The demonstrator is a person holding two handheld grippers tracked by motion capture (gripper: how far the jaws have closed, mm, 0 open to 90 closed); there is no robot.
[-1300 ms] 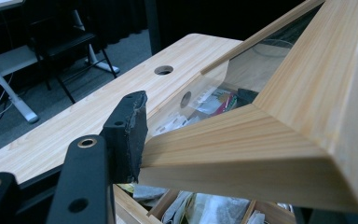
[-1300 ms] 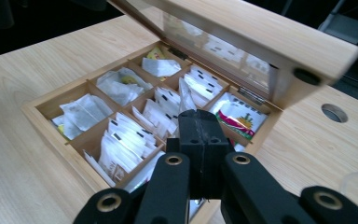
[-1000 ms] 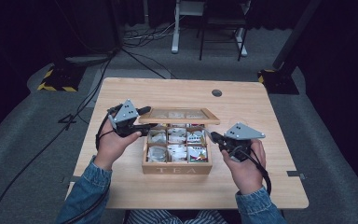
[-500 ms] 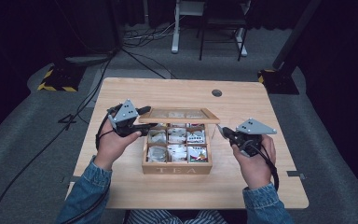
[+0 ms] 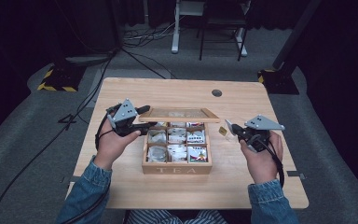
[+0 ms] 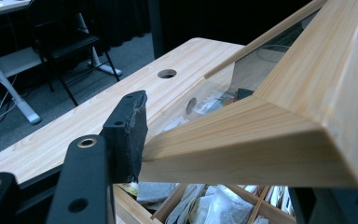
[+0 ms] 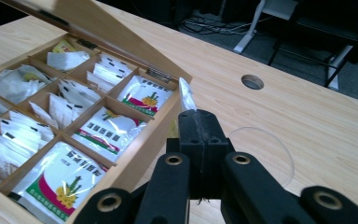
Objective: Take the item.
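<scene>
right tool (image 5: 228,127), clamped on a tea bag (image 5: 223,131), moved right over the wooden table (image 5: 177,93).

Letters on the wooden box

The front wall of the tea box (image 5: 176,170) carries the word "TEA"; print on the packets (image 7: 113,130) inside seems too small to read.

Left gripper (image 6: 223,186) clamped on the corner of a raised wooden lid (image 6: 279,135).
One black padded finger (image 6: 129,135) presses the lid's pale frame edge. Beneath the tilted lid, box compartments (image 6: 205,205) hold paper packets. The tabletop (image 6: 98,116) extends beyond, with a round hole (image 6: 167,73); a chair (image 6: 60,42) stands farther off.
</scene>
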